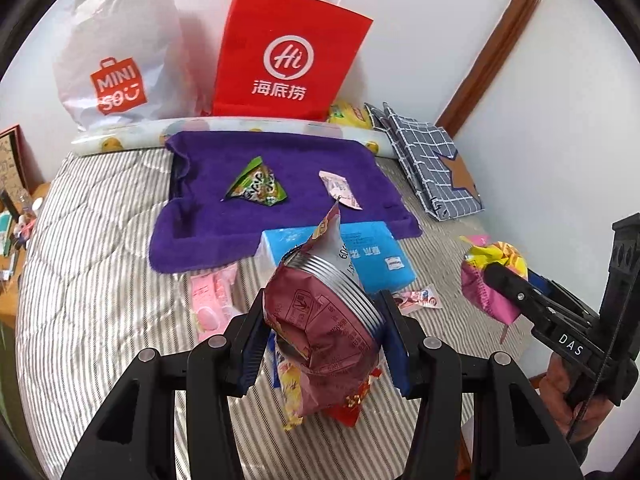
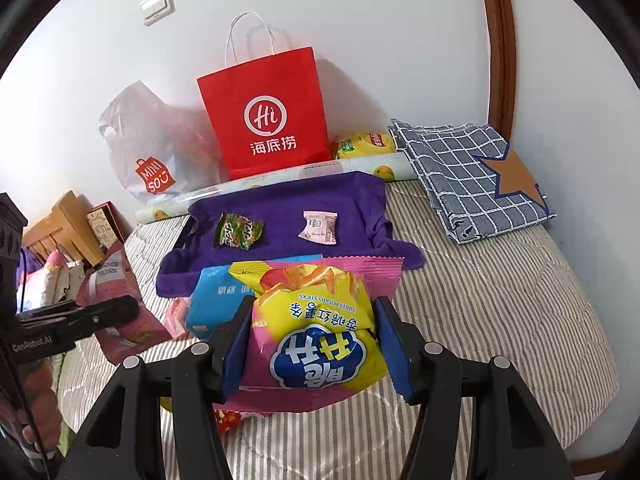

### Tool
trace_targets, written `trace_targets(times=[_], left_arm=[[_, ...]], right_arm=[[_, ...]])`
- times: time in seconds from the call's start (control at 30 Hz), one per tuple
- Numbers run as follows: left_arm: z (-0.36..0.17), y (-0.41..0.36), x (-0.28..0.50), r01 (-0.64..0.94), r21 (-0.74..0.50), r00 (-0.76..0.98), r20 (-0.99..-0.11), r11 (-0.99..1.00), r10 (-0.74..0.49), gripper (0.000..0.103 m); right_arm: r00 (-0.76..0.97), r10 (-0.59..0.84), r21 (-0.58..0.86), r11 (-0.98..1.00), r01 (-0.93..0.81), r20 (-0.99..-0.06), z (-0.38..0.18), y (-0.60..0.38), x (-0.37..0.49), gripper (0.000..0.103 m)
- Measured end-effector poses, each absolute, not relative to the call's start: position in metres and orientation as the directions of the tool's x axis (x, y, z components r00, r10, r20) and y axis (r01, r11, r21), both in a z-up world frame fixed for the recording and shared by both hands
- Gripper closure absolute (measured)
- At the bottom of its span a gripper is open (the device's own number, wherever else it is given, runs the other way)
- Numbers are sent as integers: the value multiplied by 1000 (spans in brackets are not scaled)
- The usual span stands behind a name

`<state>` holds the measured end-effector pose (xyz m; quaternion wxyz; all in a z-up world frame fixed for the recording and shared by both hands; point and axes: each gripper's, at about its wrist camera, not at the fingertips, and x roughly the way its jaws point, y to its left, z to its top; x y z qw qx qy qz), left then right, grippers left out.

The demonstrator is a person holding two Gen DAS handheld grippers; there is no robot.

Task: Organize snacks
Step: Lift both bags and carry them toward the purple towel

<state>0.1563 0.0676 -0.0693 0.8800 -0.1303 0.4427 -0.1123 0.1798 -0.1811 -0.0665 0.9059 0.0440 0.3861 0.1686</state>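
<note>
In my left gripper (image 1: 320, 332) I hold a dark red snack bag (image 1: 320, 320), the blue pads pressing it from both sides; its print is too crumpled for me to read. My right gripper (image 2: 316, 344) is clamped on a yellow and pink snack bag (image 2: 316, 320), where I read "SWEET POTATO STICKS" upside down, with Chinese characters on a blue cloud shape. Both bags are lifted above the striped bed cover (image 2: 500, 300). In front lies a purple towel (image 1: 280, 160) with two small snacks on it: a green packet (image 1: 256, 184) and a pale pink packet (image 1: 340, 190), well apart from each other. A blue tissue pack (image 1: 360, 248) lies at the near edge of the towel. Against the wall stands a red paper bag (image 1: 288, 52) with "Hi" in a circle and white Chinese characters, and beside it a white plastic bag (image 1: 120, 60) with the "MINISO" logo. On my right gripper, seen from the left camera, is a label "DAS"; on the left gripper, seen from the right camera, I read "GenRobot.AI".
</note>
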Motion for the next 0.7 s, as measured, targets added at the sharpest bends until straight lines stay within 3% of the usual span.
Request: trace_targets(times=[0.7], left_arm=[[-71,69,222,180,-307,563,-747,935,-354,52]], right_arm=[[688,314,231,949,-213,-654,-64,-163,232,47]])
